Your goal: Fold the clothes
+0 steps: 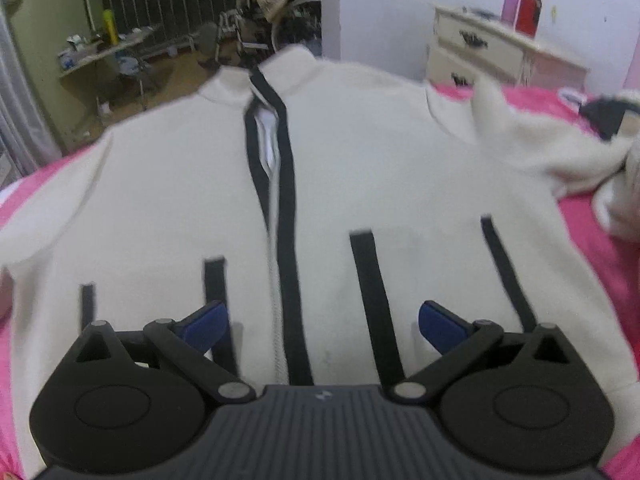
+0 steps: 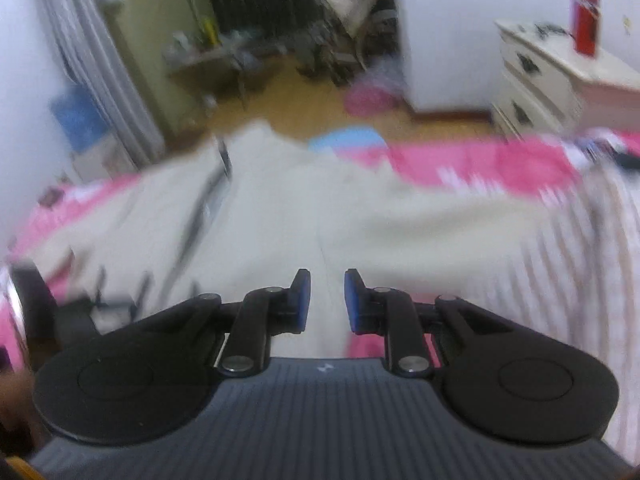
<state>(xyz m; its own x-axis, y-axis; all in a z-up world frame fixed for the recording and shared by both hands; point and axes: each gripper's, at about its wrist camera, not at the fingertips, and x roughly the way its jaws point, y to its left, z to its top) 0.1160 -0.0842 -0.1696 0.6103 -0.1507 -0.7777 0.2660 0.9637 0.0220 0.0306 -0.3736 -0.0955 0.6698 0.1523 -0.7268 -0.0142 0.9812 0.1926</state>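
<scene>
Pink bed [image 1: 592, 232], cream jacket [image 1: 180, 184] spread flat on it, striped cloth [image 2: 580, 280] alongside

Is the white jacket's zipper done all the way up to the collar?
No: on the white jacket the zipper gapes open below the collar.

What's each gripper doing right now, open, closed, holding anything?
Left gripper: wide open over the white jacket, holding nothing.
Right gripper: open a little, a narrow gap, nothing between the jaws.
</scene>
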